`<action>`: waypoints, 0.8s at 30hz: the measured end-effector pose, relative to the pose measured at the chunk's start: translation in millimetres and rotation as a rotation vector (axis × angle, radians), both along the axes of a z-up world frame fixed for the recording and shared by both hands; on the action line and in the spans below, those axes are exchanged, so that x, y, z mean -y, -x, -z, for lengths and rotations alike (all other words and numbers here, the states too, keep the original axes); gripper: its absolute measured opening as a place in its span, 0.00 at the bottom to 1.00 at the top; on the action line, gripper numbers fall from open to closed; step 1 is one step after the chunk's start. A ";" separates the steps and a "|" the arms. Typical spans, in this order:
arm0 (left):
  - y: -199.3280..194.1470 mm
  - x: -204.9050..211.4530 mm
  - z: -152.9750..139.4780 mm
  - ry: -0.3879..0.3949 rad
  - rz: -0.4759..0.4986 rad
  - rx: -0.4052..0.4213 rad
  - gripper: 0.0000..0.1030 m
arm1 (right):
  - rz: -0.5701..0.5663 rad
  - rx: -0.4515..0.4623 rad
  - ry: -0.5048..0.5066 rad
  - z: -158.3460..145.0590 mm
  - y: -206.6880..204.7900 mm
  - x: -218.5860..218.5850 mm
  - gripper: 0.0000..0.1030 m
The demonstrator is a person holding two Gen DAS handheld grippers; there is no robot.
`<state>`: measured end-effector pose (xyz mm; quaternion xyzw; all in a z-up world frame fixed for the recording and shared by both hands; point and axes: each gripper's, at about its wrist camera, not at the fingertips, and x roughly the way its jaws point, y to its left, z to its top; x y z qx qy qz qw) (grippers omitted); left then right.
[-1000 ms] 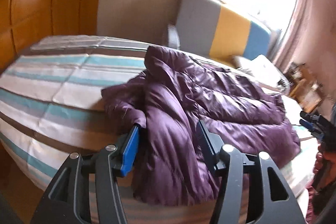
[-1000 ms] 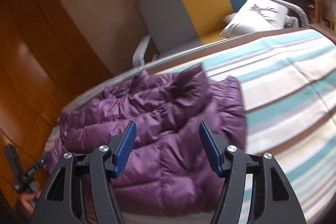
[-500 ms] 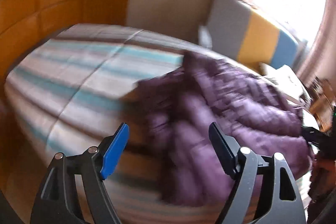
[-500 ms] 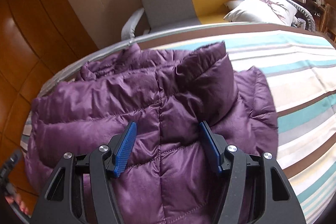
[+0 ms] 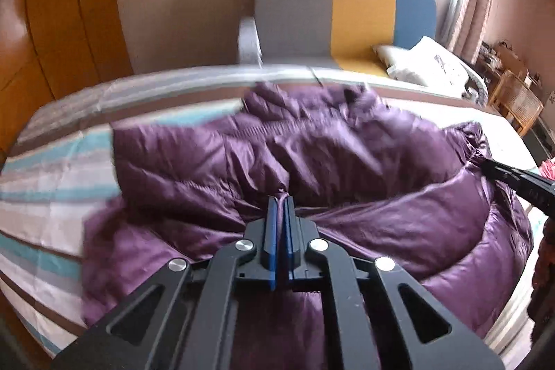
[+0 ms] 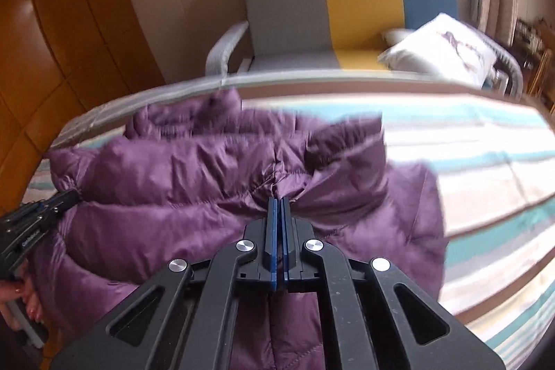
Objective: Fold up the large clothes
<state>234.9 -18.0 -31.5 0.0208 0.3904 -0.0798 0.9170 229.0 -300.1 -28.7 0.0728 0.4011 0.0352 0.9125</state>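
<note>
A purple down jacket (image 5: 347, 155) lies crumpled on a bed with a striped sheet (image 5: 52, 196). My left gripper (image 5: 280, 198) is shut on a pinch of the jacket's fabric near its front edge. In the same view my right gripper (image 5: 484, 162) comes in from the right and grips the jacket's gathered edge. In the right wrist view the jacket (image 6: 173, 169) fills the middle, and my right gripper (image 6: 279, 198) is shut on a fold of it. My left gripper (image 6: 74, 196) bites the jacket's left end, with a hand (image 6: 20, 297) behind it.
Behind the bed stands a grey, yellow and blue armchair (image 5: 347, 6) with a white pillow (image 5: 426, 61). An orange wooden wardrobe (image 5: 52, 23) lines the left. A wicker chair (image 5: 517, 96) and clutter sit at far right. Striped sheet (image 6: 485, 162) lies bare right of the jacket.
Both grippers were open above the jacket; now both have shut on its fabric. The left one swung sideways to a new spot on the jacket, which has spread wider.
</note>
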 end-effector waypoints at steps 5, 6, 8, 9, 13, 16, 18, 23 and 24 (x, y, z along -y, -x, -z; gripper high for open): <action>-28.9 -8.2 -16.9 0.013 -0.055 0.057 0.03 | -0.008 0.052 0.033 -14.3 -32.2 -5.6 0.01; -34.0 -8.0 -15.0 -0.002 -0.056 0.057 0.03 | -0.011 0.052 0.040 -12.0 -37.9 -6.8 0.01; -45.2 -6.4 -2.5 -0.038 -0.060 0.035 0.03 | -0.024 0.037 0.054 -1.0 -52.8 -9.8 0.01; -51.4 -5.3 4.6 -0.044 -0.063 0.026 0.04 | -0.030 0.030 0.054 3.7 -55.7 -11.7 0.01; -59.2 -5.3 35.1 -0.065 -0.070 -0.006 0.10 | -0.017 -0.020 0.031 32.0 -69.1 -8.5 0.01; -52.7 -4.1 44.1 -0.066 -0.067 0.027 0.11 | 0.026 -0.034 0.006 50.5 -69.5 -2.5 0.01; -47.3 -2.8 49.8 -0.070 -0.069 0.043 0.11 | 0.031 -0.032 0.029 56.9 -69.9 -5.8 0.01; -45.9 -4.3 56.8 -0.059 -0.084 0.043 0.11 | 0.040 -0.037 0.131 65.9 -76.4 -20.5 0.01; -44.1 -3.7 56.9 -0.058 -0.085 0.041 0.11 | 0.041 -0.036 0.138 66.7 -77.0 -21.7 0.01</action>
